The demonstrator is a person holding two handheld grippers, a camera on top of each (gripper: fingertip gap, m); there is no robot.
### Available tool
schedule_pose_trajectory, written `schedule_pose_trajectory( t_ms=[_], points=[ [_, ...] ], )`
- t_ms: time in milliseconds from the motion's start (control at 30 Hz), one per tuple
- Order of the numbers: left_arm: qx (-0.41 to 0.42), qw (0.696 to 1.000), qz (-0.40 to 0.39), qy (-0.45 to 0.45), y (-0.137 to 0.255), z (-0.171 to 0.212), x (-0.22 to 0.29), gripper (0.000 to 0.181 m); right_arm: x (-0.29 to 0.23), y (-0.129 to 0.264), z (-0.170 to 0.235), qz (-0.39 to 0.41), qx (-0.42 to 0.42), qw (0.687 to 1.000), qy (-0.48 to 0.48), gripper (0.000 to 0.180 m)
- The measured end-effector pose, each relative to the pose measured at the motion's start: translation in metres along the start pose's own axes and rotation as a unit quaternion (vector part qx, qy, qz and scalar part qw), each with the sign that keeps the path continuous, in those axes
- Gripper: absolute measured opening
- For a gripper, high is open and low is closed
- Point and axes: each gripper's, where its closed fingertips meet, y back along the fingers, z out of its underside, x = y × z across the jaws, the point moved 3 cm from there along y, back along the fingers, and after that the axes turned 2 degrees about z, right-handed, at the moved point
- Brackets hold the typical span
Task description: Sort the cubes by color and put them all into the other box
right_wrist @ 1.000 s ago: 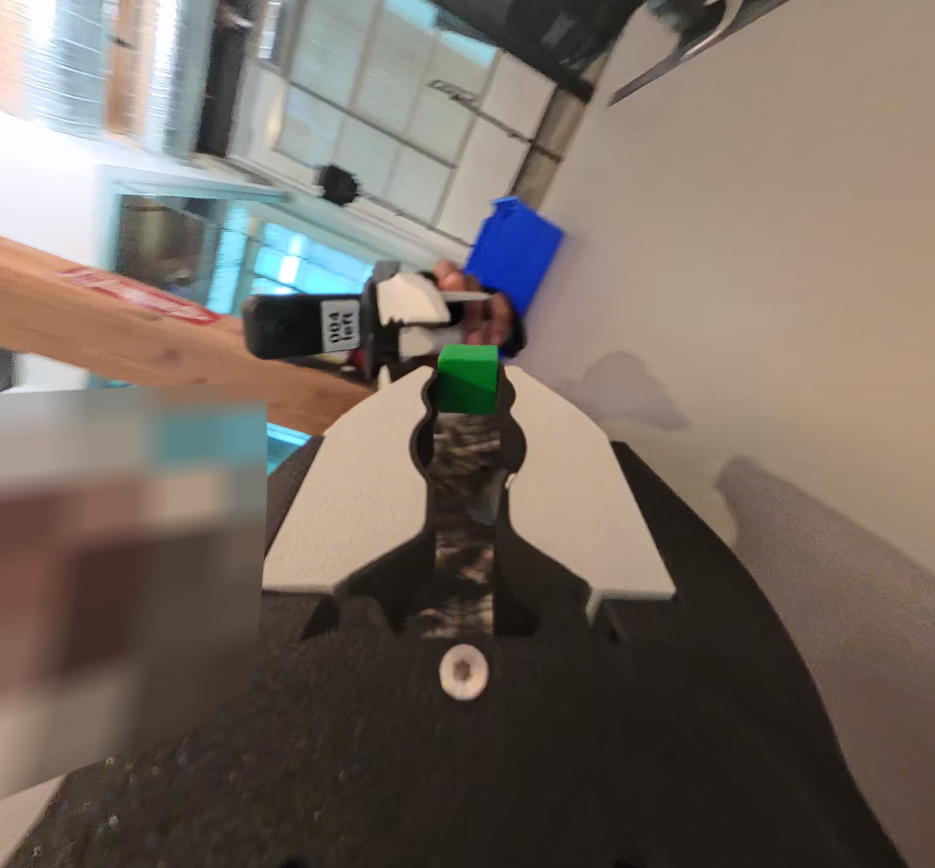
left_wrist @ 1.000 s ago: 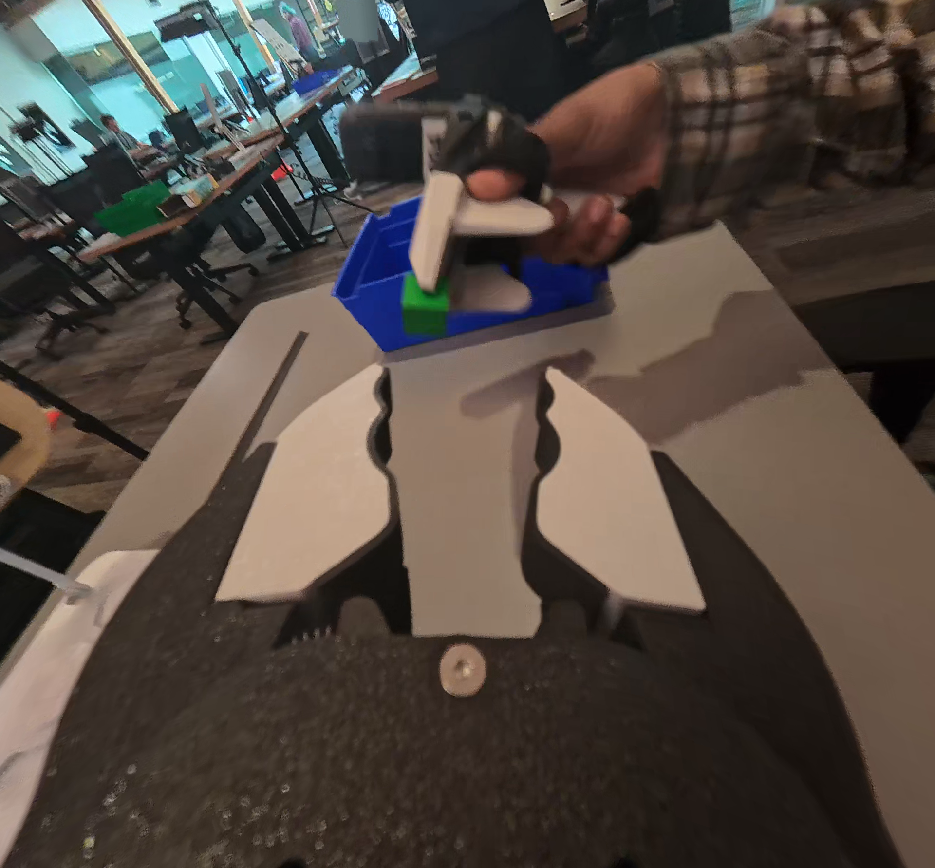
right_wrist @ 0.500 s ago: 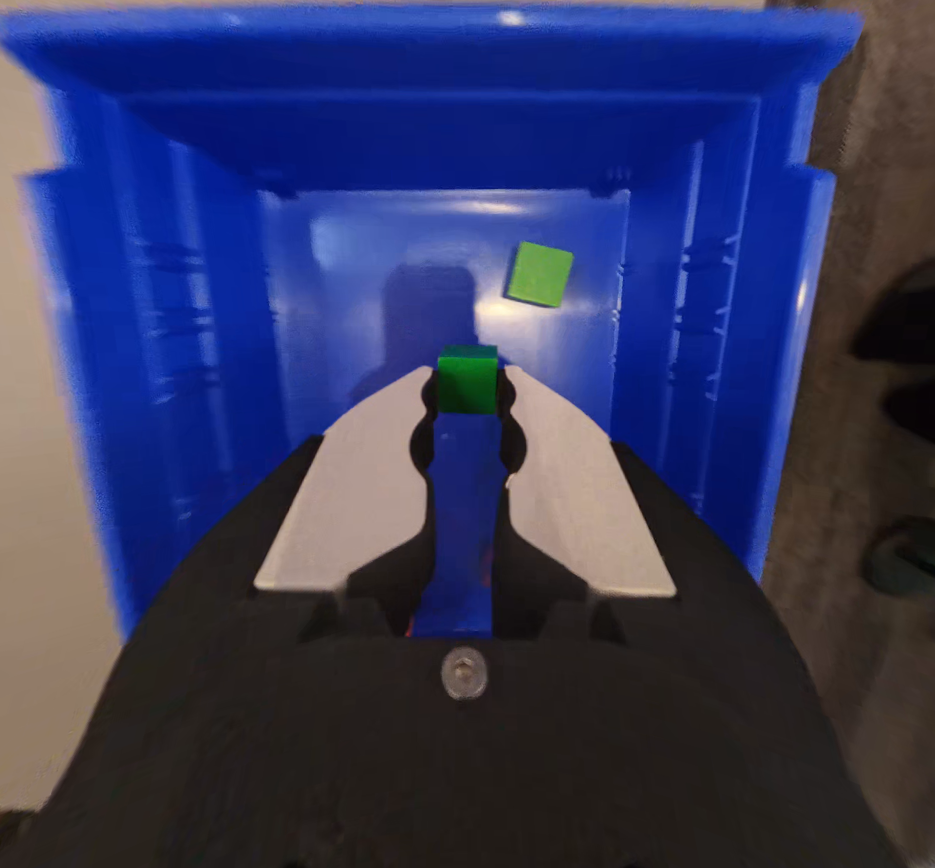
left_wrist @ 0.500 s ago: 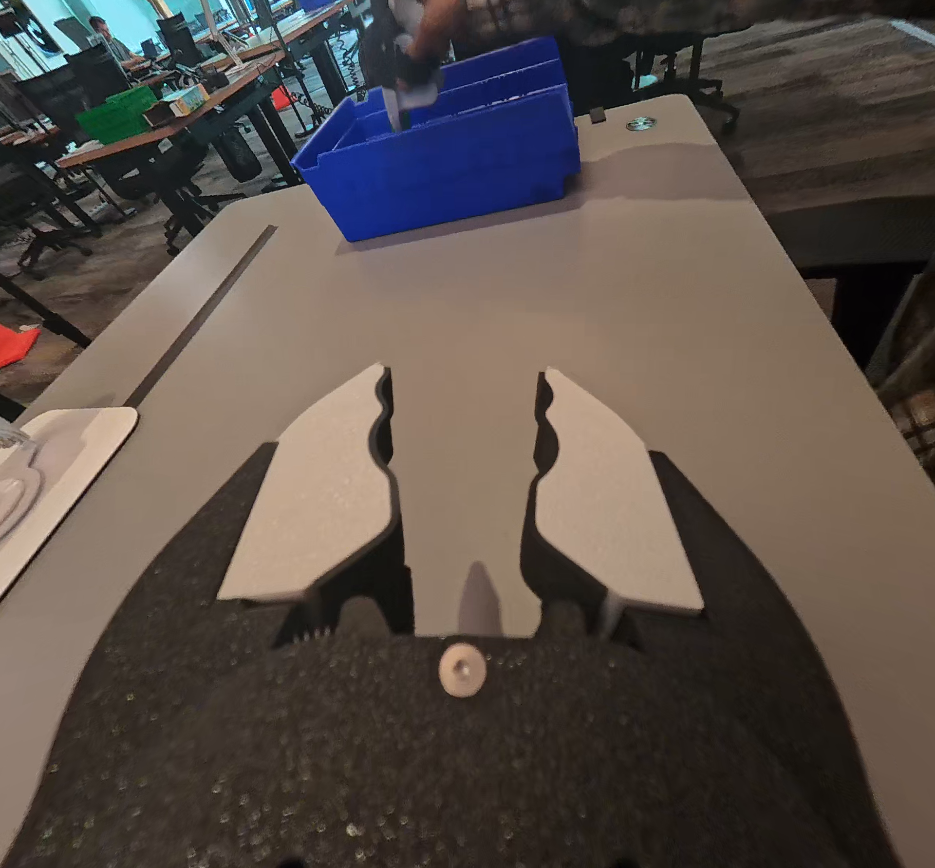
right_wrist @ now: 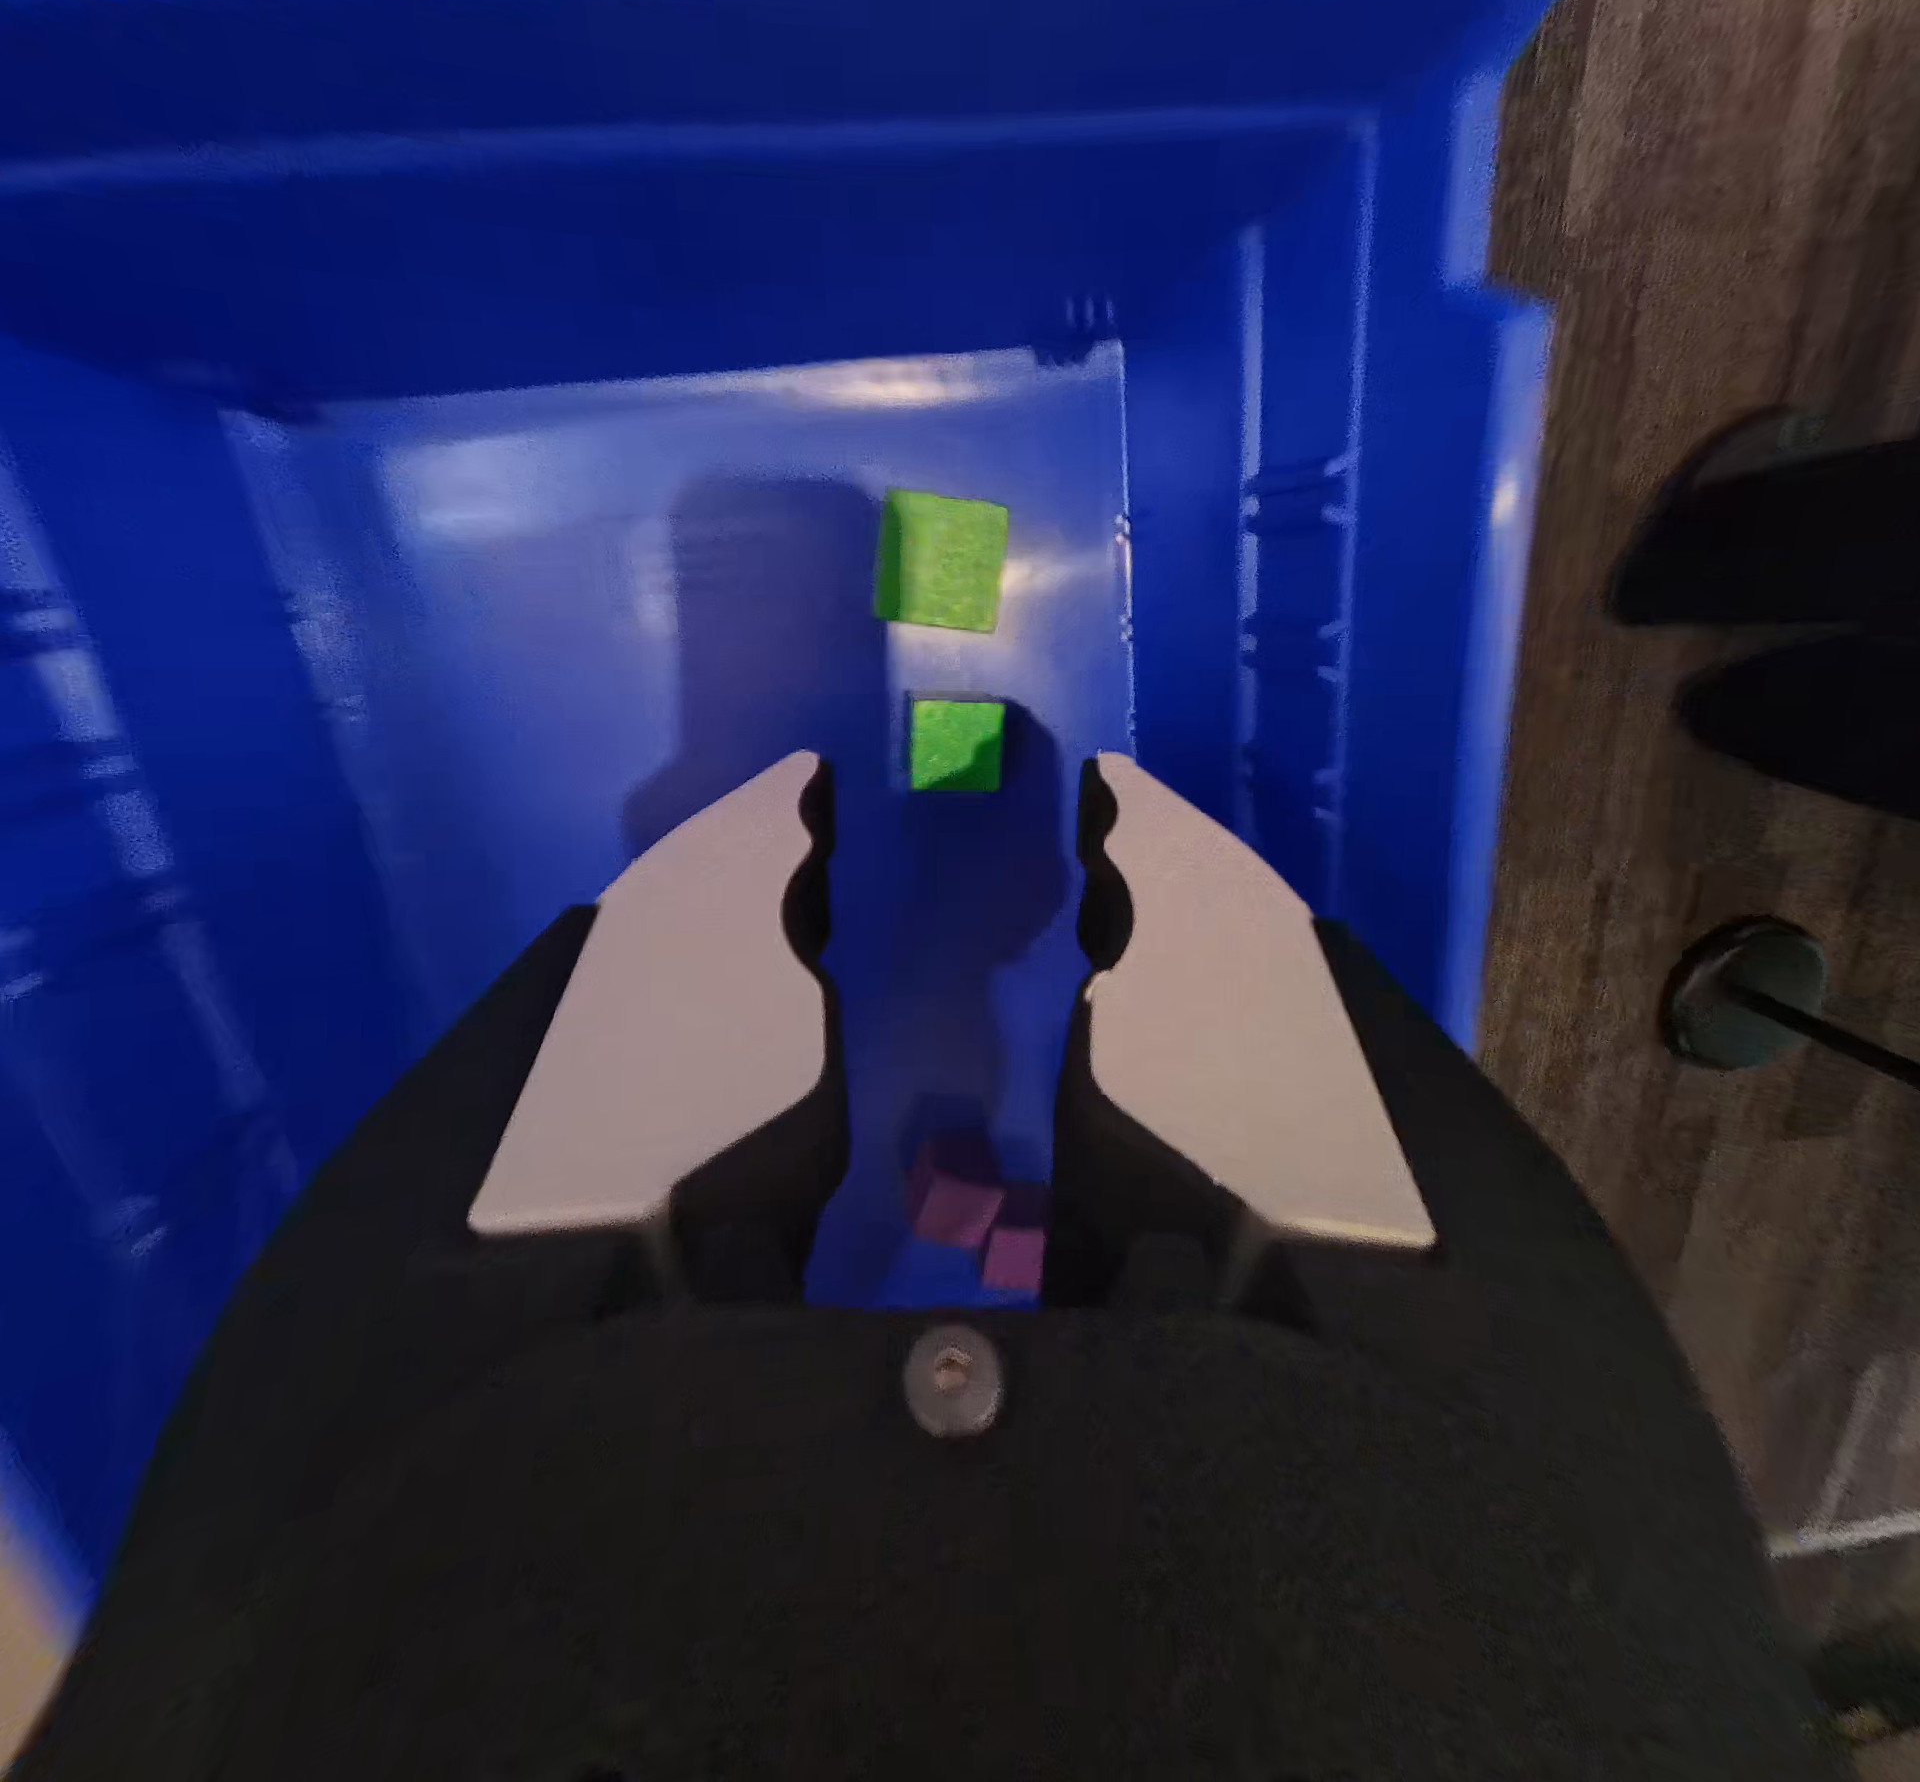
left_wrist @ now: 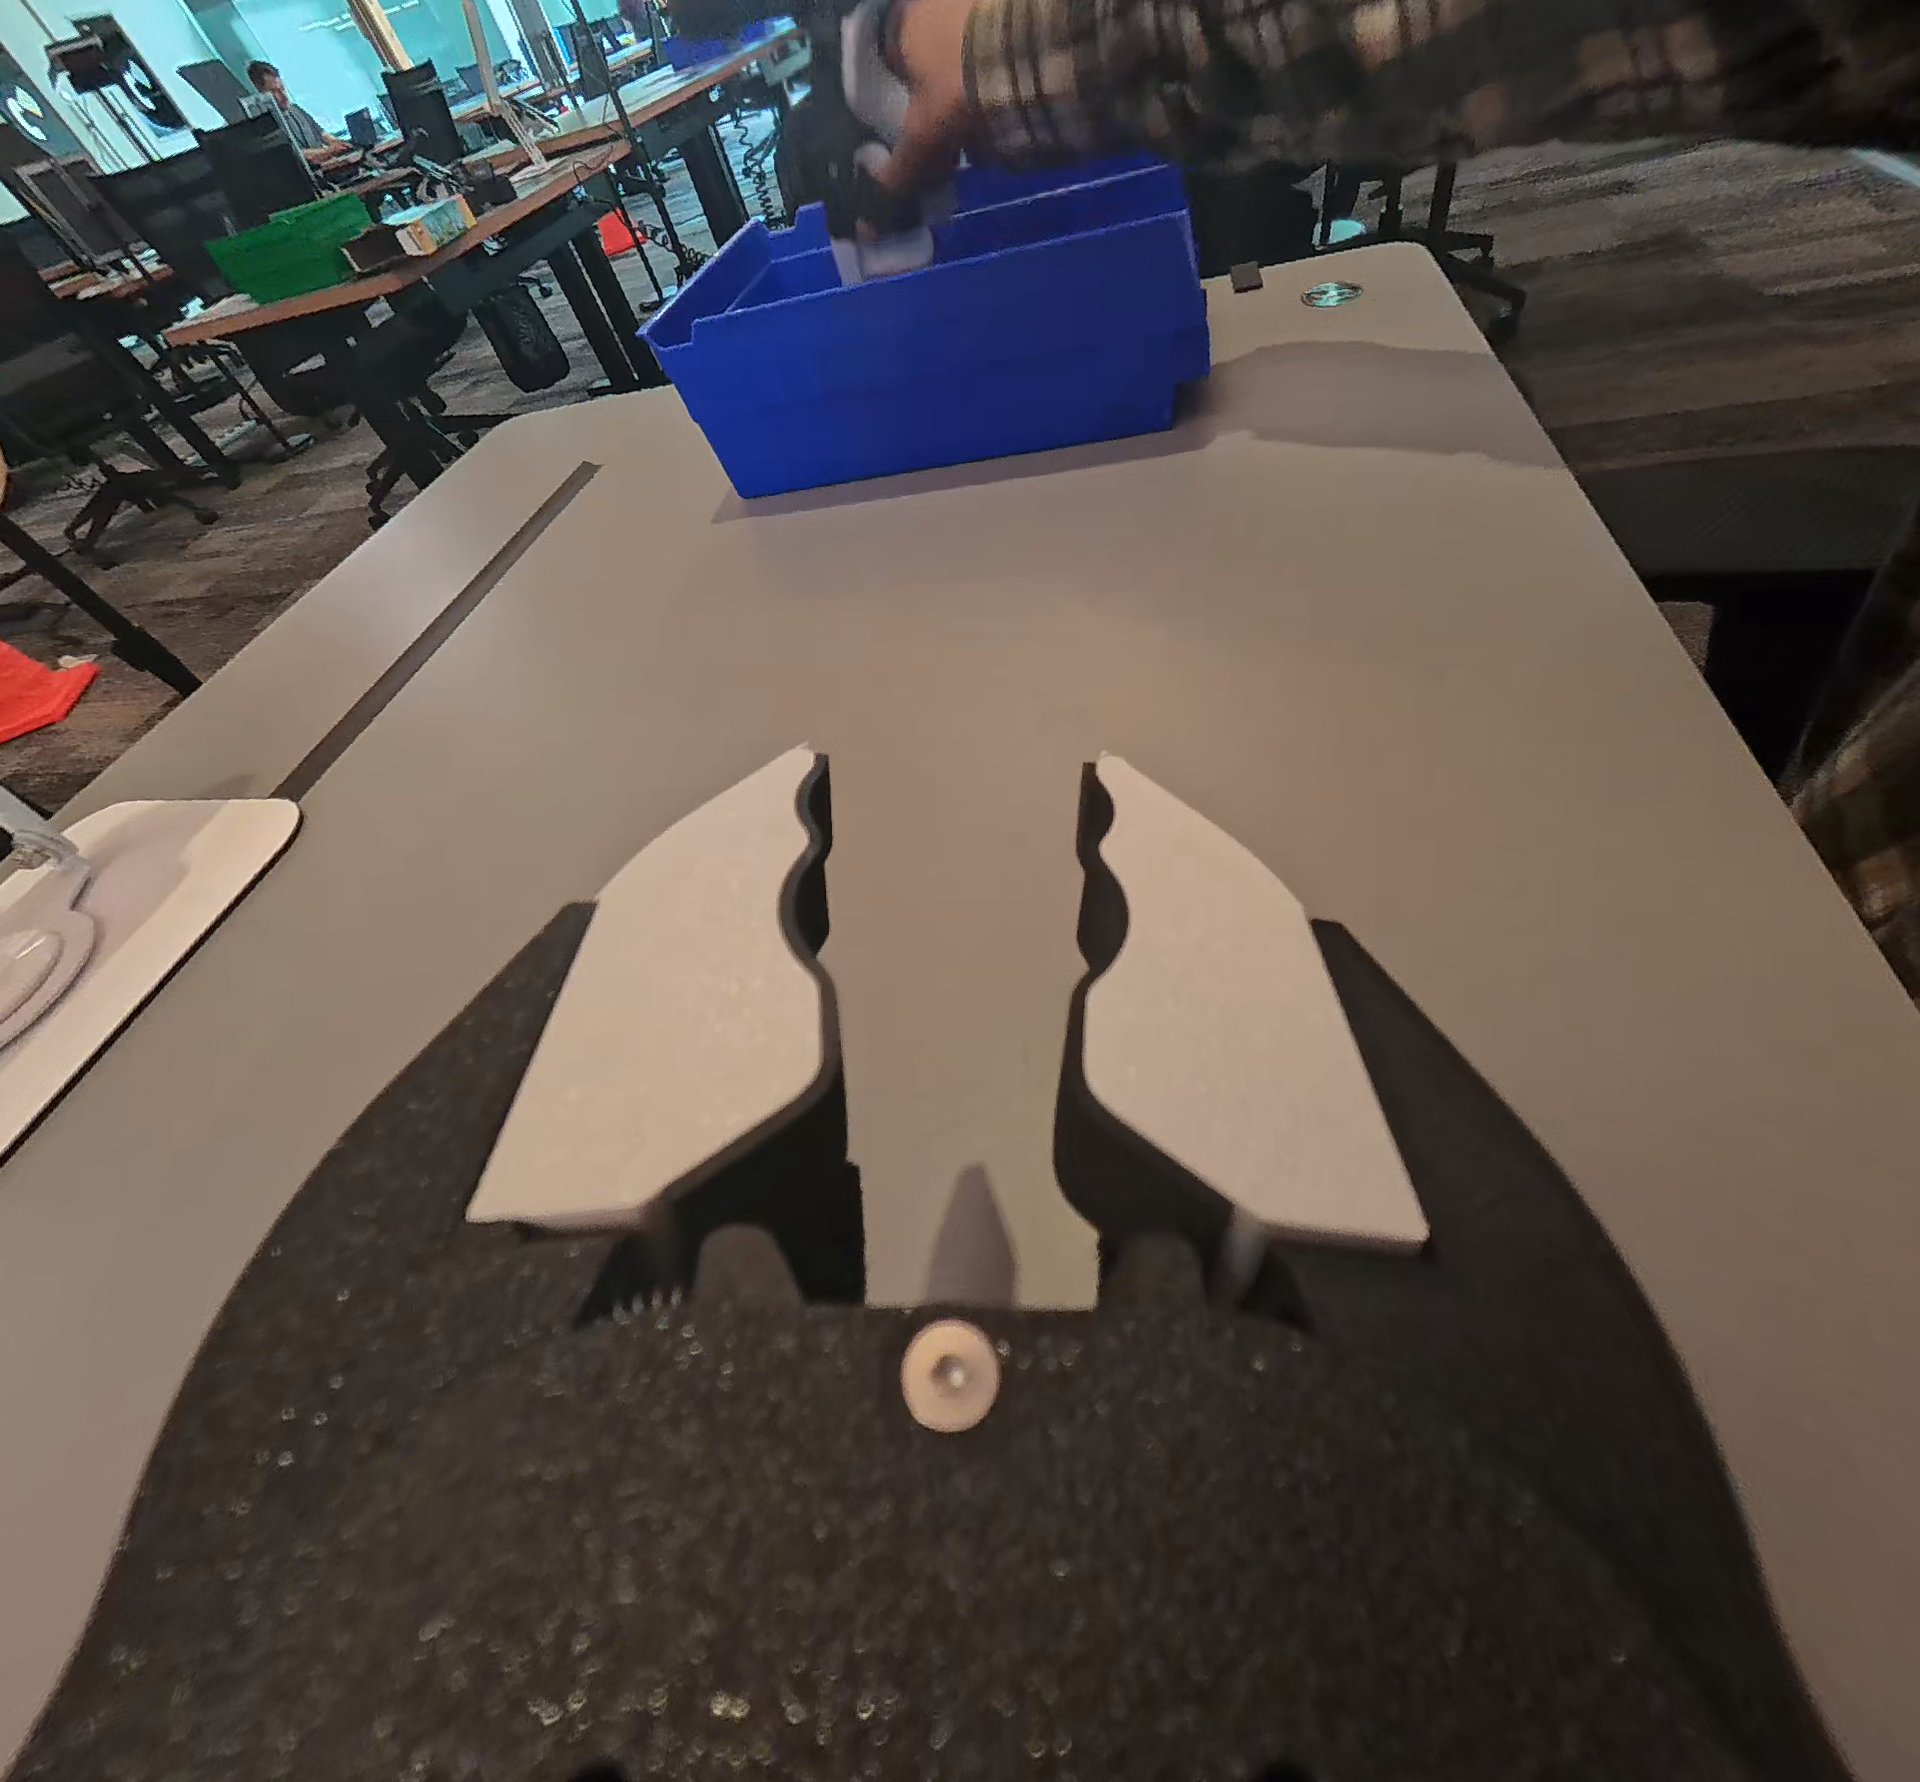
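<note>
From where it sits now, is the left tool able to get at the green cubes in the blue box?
Probably not as it stands. The left tool hangs open over bare table, well short of the blue box. The right tool already occupies the space above both green cubes.

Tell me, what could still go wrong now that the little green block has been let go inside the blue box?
The nearer green cube lies just ahead of the right gripper, whose jaws are open. Pulling out carelessly might knock it away from the other green cube.

Purple cubes lie close below the gripper, so a nudged green one could mix in with them.

The gripper is low inside the blue box; catching a wall might shift it on the table.
</note>
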Motion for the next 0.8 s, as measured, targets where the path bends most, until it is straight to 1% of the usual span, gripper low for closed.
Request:
schedule_pose_trajectory(
  t_ms=[33,133,233,300,333,367,433,533,600,633,700,800],
  points=[
    [0.0,1.0,0.0,0.002,0.0,0.0,0.0,0.045,-0.004,0.02,-0.007,-0.004,0.017,1.0,0.009,0.046],
    [-0.006,1.0,-0.002,0.002,-0.001,0.003,-0.001,0.045,-0.031,0.098,-0.032,-0.032,0.102,0.993,0.04,0.046],
    [-0.02,1.0,-0.004,-0.005,-0.004,0.007,0.0,0.044,-0.084,0.172,-0.04,-0.114,0.186,0.973,0.08,0.048],
    [-0.026,1.0,-0.004,-0.007,-0.006,0.009,0.001,0.045,-0.125,0.205,-0.033,-0.177,0.239,0.949,0.108,0.049],
    [-0.028,1.0,-0.005,-0.009,-0.007,0.01,0.0,0.045,-0.146,0.214,-0.027,-0.206,0.261,0.935,0.121,0.05],
    [-0.03,0.999,-0.008,-0.01,-0.007,0.01,0.0,0.045,-0.166,0.218,-0.019,-0.237,0.278,0.921,0.134,0.051],
    [-0.028,0.999,-0.014,-0.012,-0.005,0.008,-0.002,0.046,-0.209,0.213,-0.001,-0.304,0.3,0.891,0.153,0.052],
    [-0.019,0.999,-0.026,-0.017,0.003,0.0,-0.006,0.046,-0.273,0.193,0.028,-0.442,0.298,0.83,0.163,0.053],
    [-0.019,0.999,-0.042,-0.014,0.012,-0.005,-0.01,0.049,-0.308,0.173,0.043,-0.507,0.293,0.795,0.157,0.053],
    [-0.017,0.999,-0.049,-0.011,0.018,-0.01,-0.011,0.051,-0.322,0.162,0.049,-0.526,0.29,0.785,0.155,0.053],
    [-0.017,0.997,-0.068,-0.014,0.036,-0.018,-0.012,0.051,-0.344,0.139,0.055,-0.541,0.294,0.773,0.152,0.053],
    [-0.02,0.995,-0.096,-0.018,0.069,-0.027,-0.01,0.053,-0.366,0.118,0.059,-0.566,0.302,0.755,0.14,0.055]
  ],
)
